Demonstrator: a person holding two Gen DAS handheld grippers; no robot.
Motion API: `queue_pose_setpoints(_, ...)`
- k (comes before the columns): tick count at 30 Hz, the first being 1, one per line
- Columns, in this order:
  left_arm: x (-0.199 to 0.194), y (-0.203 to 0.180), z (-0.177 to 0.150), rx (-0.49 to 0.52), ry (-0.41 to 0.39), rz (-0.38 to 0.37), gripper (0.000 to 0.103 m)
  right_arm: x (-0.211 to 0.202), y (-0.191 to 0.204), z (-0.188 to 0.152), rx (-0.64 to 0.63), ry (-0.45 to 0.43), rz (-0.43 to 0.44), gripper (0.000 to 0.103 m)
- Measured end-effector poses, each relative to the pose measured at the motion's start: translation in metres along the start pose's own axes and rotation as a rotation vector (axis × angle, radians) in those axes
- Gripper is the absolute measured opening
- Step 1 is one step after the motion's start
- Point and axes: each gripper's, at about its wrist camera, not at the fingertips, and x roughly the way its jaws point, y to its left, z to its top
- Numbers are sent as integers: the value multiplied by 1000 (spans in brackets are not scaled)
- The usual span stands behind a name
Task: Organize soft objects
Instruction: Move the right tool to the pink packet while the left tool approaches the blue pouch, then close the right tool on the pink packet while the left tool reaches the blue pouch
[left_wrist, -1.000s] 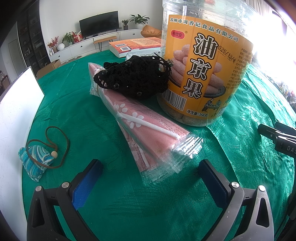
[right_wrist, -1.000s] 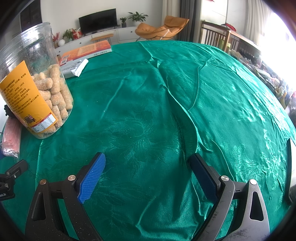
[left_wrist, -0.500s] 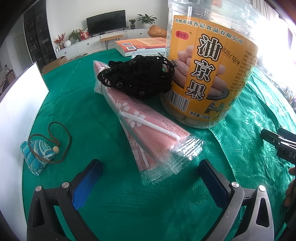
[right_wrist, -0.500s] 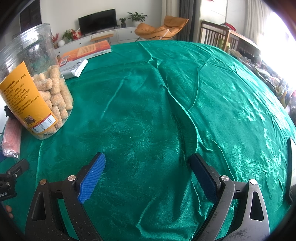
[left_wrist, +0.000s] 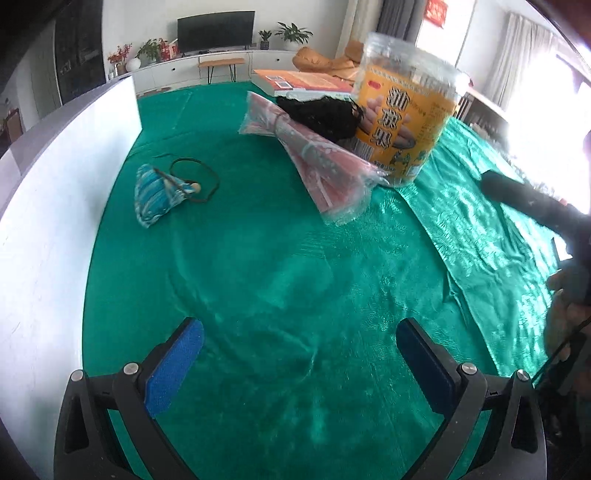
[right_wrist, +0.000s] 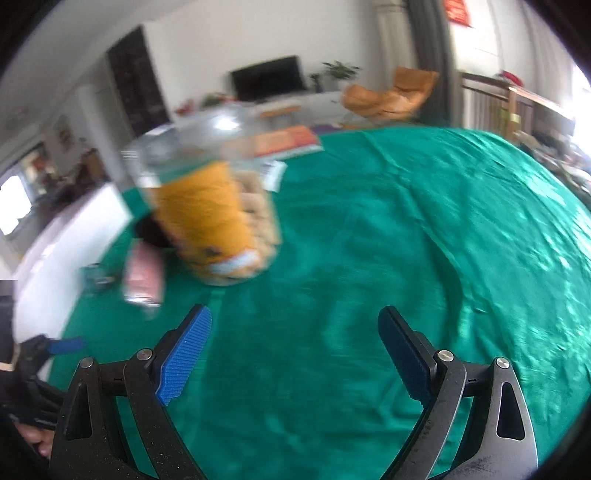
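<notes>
Both grippers' jaws apart and empty above green cloth (left_wrist: 295, 258); pink packet (left_wrist: 325, 170) well ahead, seemingly untouched.

Green tablecloth (left_wrist: 295, 258); blue-striped pouch (left_wrist: 155, 194); pink floral packet (left_wrist: 325, 166)

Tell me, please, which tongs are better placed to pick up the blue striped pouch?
Probably the left tongs: open and empty, with the blue striped pouch ahead on their left. From the right tongs, it is far off beyond the pink packet.
</notes>
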Motion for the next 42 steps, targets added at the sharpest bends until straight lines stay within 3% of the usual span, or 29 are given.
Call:
queue_pose_setpoints(3, -18, 14, 2, -70, -20, -51, 103, 35, 51, 20, -48, 115, 147, 93)
queue_pose_setpoints(4, -22, 18, 3, -83, -26, -61, 103, 51, 65, 26, -64, 158, 150, 91)
queue_pose_setpoints(9, -31, 28, -2, -113, -27, -65, 103, 119, 108, 43, -184, 287, -6, 90)
queue_pose_setpoints(10, -29, 27, -3, -115, -21, -66, 103, 127, 112, 43, -212, 296, -30, 86)
queue_pose_setpoints(12, -28, 27, -7, -113, -13, -68, 103, 135, 116, 40, -245, 328, -44, 28)
queue_pose_setpoints(13, -28, 27, -8, -110, -10, -69, 103, 134, 112, 38, -220, 348, -30, 17)
queue_pose_setpoints(17, -26, 23, -1, -92, -20, -66, 103, 93, 86, 20, -122, 356, 78, 17)
queue_pose_setpoints(20, -19, 21, 7, -77, -21, -56, 103, 47, 47, -4, 20, 373, 166, 17)
queue_pose_setpoints(22, -14, 21, 15, -75, -20, -41, 103, 21, 15, -16, 112, 368, 178, 17)
queue_pose_setpoints(24, -8, 26, 26, -81, -31, -26, 103, -3, -12, -22, 171, 330, 138, 17)
queue_pose_setpoints(28, 6, 34, 57, -95, -62, 15, 103, -47, -61, -19, 269, 156, -76, 17)
queue_pose_setpoints(30, 15, 41, 71, -105, -76, 70, 103, -53, -73, -18, 278, 87, -186, 19)
queue_pose_setpoints(31, 21, 46, 78, -114, -81, 93, 103, -54, -75, -20, 271, 59, -236, 21)
queue_pose_setpoints(33, 37, 57, 89, -139, -73, 137, 103, -53, -80, -29, 273, 50, -315, 39)
queue_pose_setpoints(34, 45, 63, 93, -153, -63, 152, 103, -52, -83, -32, 286, 77, -327, 67)
queue_pose_setpoints(35, 55, 68, 97, -166, -53, 179, 103, -49, -83, -31, 291, 95, -327, 75)
queue_pose_setpoints(37, 68, 73, 104, -156, -36, 258, 103, -63, -84, -26, 275, 42, -319, 75)
queue_pose_setpoints(39, 81, 78, 108, -148, 2, 288, 103, -74, -87, -23, 254, 2, -328, 75)
queue_pose_setpoints(42, 91, 73, 108, -109, 48, 221, 103, -57, -96, -8, 205, 95, -280, 78)
